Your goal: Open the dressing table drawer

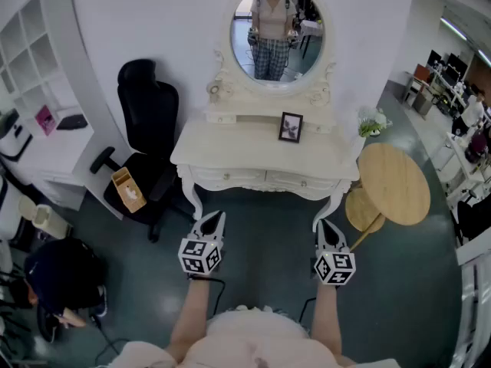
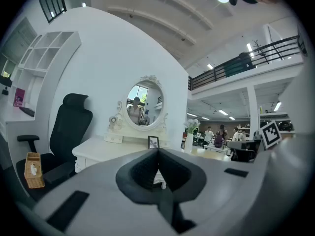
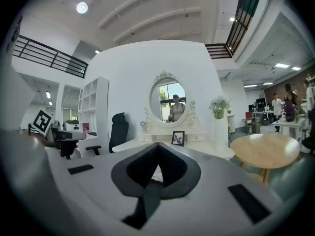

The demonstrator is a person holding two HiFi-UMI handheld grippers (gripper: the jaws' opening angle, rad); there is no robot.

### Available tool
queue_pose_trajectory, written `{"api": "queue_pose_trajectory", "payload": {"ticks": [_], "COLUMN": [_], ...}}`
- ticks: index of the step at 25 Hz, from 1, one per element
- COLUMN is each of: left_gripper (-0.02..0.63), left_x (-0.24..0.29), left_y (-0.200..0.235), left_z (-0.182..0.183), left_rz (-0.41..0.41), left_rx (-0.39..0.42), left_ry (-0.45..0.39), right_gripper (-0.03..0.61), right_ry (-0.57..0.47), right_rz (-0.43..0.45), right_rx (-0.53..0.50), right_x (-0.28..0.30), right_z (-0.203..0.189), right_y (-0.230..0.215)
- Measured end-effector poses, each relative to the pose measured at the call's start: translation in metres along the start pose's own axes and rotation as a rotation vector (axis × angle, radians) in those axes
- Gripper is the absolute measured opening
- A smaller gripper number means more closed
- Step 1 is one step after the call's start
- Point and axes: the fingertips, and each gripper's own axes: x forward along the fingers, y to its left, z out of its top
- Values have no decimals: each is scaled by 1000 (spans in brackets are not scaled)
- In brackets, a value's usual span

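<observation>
A cream dressing table [image 1: 230,158] with an oval mirror [image 1: 277,31] stands against the white wall; its two front drawers [image 1: 265,179] are closed. The table also shows ahead in the left gripper view [image 2: 106,149] and the right gripper view [image 3: 206,149]. My left gripper [image 1: 220,217] hovers short of the table's left leg, jaws together with nothing between them [image 2: 157,151]. My right gripper [image 1: 322,225] hangs in front of the right leg, likewise shut and empty [image 3: 157,145]. Both point roughly level toward the table.
A black office chair [image 1: 148,140] with a small wicker box [image 1: 128,189] on its seat stands left of the table. A round wooden side table [image 1: 393,184] and stool [image 1: 362,209] stand to the right. A framed photo [image 1: 291,127] and a vase of flowers [image 1: 372,123] sit on the tabletop.
</observation>
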Motion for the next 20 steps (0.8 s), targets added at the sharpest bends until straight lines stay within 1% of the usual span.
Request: {"api": "queue_pose_trajectory", "payload": {"ticks": [6, 20], "left_gripper": [26, 26], "left_x": [-1, 1], "left_y": [-3, -10], "left_z": [-1, -3], "left_rz": [1, -7], "left_rx": [18, 18], "left_ry": [8, 18], "right_gripper": [14, 15], "right_ry": [-7, -10], "right_rz": [1, 10], "right_rx": [0, -2], "right_x": [-2, -3], "right_z": [0, 4], "right_y": [-1, -1]}}
